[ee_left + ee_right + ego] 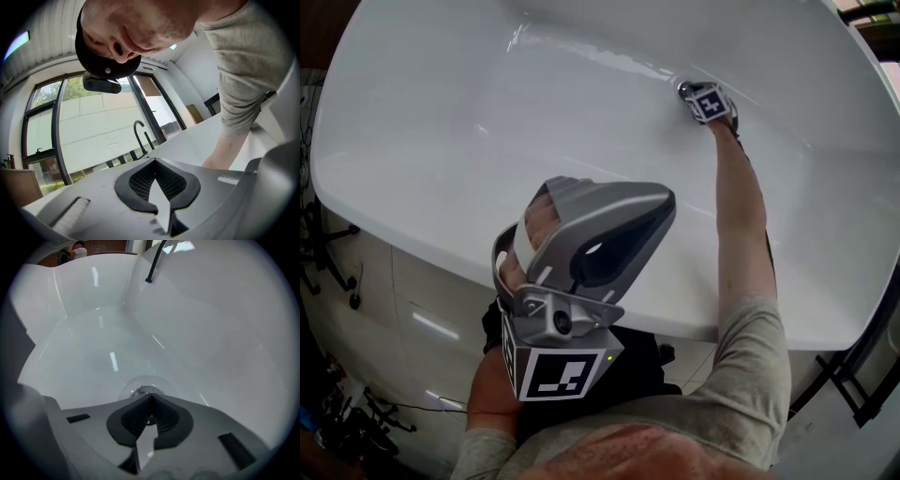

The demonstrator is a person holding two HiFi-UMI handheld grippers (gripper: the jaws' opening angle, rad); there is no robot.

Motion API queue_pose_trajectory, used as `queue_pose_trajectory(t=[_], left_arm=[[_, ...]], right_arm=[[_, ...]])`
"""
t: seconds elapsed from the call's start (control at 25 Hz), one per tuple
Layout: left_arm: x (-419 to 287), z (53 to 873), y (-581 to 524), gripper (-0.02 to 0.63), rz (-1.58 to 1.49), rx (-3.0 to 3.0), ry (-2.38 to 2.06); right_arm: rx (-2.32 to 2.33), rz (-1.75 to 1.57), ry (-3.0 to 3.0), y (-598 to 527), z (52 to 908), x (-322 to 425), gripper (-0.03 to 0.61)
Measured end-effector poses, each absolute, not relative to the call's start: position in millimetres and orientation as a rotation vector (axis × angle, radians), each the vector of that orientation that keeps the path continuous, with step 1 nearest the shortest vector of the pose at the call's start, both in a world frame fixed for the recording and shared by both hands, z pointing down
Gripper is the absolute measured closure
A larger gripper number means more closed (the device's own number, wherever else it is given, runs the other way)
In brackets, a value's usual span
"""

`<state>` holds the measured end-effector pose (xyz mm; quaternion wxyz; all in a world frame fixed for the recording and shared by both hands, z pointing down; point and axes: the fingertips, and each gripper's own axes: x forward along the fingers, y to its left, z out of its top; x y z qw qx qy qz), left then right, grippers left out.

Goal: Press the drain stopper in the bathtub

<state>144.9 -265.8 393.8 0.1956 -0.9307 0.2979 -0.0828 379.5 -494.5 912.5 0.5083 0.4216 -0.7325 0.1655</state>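
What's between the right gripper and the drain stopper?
Nothing. In the right gripper view the right gripper, jaws shut, sits at the edge of the drain stopper; no gap shows.

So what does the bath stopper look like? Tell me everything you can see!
The stopper is small, round and shiny, metal by its look. It lies flat in a shallow round dip at the bottom of the white tub. Only its far edge shows, because the shut right tongs point onto it and cover the rest, seemingly touching it.
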Motion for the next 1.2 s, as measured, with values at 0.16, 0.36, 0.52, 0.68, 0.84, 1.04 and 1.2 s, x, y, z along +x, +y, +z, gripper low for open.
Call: queue_pose_trajectory(t=[0.16, 0.36, 0.52, 0.68, 0.84, 1.04, 1.2], left_arm=[[146.0, 390.1, -263.2, 0.604, -0.220, -2.602, 0.792], [145.8, 394.0, -256.2, 0.604, -0.224, -2.605, 0.746], [145.4, 391.7, -261.6, 0.604, -0.232, -2.625, 0.760], [143.3, 394.8, -266.8, 0.604, -0.226, -2.640, 0.794], [142.6, 399.6, -267.1, 0.604, -0.237, -2.643, 0.808], [143.5, 401.6, -267.7, 0.604, -0.247, -2.653, 0.812], [145.9, 401.4, -269.8, 0.604, -0.235, -2.646, 0.814]], right_arm=[[1.038, 0.401, -1.787, -495.7, 918.4, 379.2, 0.575], [1.071, 0.432, -1.804, -496.1, 917.5, 375.1, 0.572], [1.092, 0.436, -1.807, -495.2, 916.5, 373.7, 0.574], [1.096, 0.413, -1.769, -499.1, 918.8, 372.2, 0.575], [1.098, 0.431, -1.752, -494.0, 925.8, 370.6, 0.575], [1.157, 0.425, -1.735, -495.3, 924.2, 375.4, 0.575], [1.268, 0.484, -1.731, -502.6, 898.3, 394.6, 0.577]])
